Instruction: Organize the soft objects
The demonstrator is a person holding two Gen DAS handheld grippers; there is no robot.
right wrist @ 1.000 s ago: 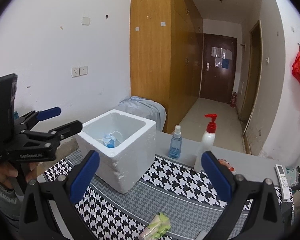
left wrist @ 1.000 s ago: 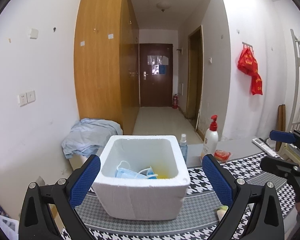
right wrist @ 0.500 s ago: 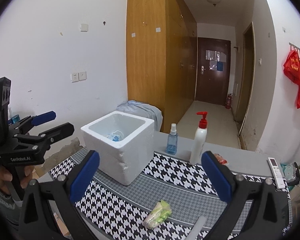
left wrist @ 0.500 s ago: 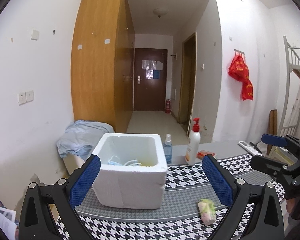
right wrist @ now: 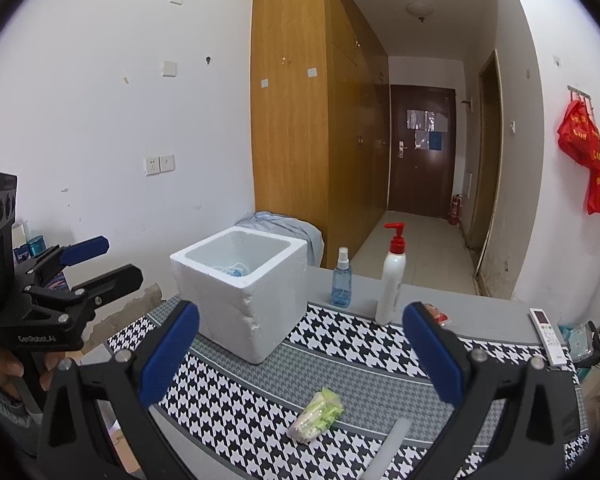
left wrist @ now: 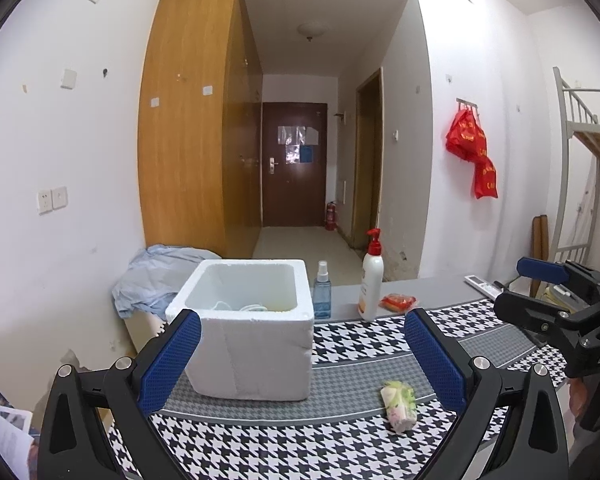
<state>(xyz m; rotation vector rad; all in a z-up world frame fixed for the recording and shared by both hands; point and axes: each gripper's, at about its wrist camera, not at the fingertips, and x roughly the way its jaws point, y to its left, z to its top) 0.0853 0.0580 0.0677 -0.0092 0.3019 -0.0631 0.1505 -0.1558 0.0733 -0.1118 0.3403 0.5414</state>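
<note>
Left wrist | square white foam box [left wrist: 256, 344] | soft crinkly green-white packet [left wrist: 399, 402] on houndstooth mat [left wrist: 340, 452]

White foam box [left wrist: 256, 344], open-topped, upright on the houndstooth mat; front corner edge chipped and rough. Inside, low against the box floor: blue face masks [right wrist: 236, 270] with white ear loops, partly hidden by the near wall; a yellowish patch beside them, unidentifiable. Green-and-white soft packet [right wrist: 316, 416], crumpled, lying on its side on the mat, apart from the box, nearer the cameras and off the box's chipped corner.
</note>
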